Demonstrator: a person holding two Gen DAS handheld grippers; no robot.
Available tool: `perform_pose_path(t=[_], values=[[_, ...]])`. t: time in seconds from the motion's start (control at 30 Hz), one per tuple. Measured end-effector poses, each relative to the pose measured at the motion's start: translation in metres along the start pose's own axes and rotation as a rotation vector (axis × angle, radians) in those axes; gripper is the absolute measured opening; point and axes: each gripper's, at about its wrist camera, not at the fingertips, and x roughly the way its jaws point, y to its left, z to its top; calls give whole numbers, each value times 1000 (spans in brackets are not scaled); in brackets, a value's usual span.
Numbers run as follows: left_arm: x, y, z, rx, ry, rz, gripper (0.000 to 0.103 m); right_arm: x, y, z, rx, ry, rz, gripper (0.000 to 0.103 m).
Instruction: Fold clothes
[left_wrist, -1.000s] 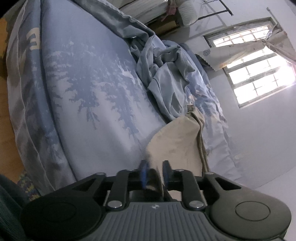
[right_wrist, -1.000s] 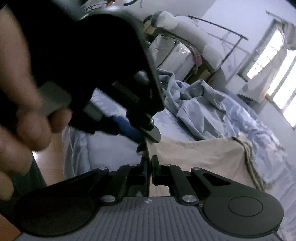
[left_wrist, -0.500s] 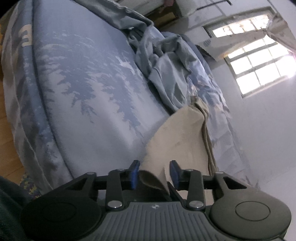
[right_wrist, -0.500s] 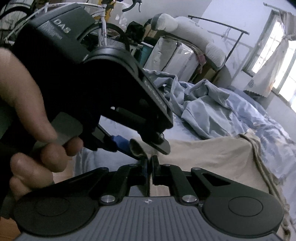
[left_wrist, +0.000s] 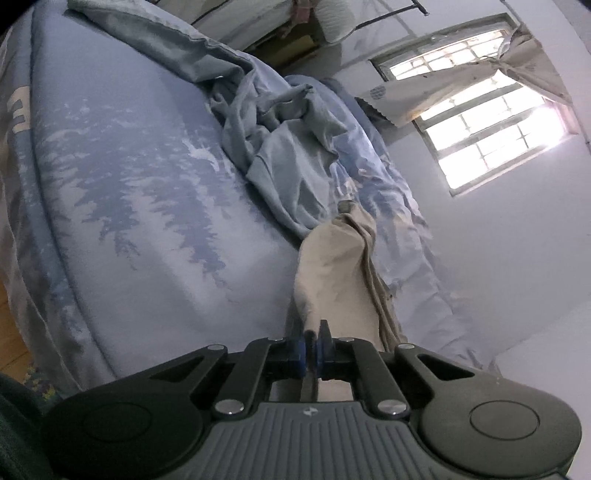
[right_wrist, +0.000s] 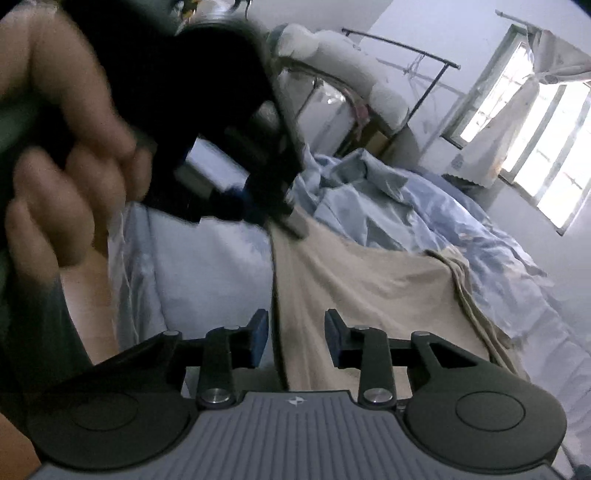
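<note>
Jaws of the left gripper (left_wrist: 311, 347) have just closed, clamping the beige garment (left_wrist: 332, 273) on the bed (left_wrist: 129, 221); right gripper (right_wrist: 295, 336) jaws have just parted, the garment's edge loose between.

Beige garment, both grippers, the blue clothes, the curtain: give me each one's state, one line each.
Beige garment: lying spread on the bed, one edge pinched and lifted.
Left gripper: jaws just closed, shut on the beige garment's edge.
Right gripper: jaws just opened, garment edge between them, unpinched.
Blue clothes: crumpled, unfolded.
Curtain: pulled aside, window uncovered.
</note>
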Motion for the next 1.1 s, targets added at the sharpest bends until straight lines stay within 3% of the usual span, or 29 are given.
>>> perform_pose_path(t=[0.3,1.0,1.1], values=[[-10,-20,18,-9,-36,-25,2,5,-11,-27,-42,94,-125,33],[-9,-57,30,4,-75,-30,2,-66,-106,-182,-79,454,-355,33],[-5,-61,31,7,-66,-36,2,-83,-119,-201,-100,445,-351,34]])
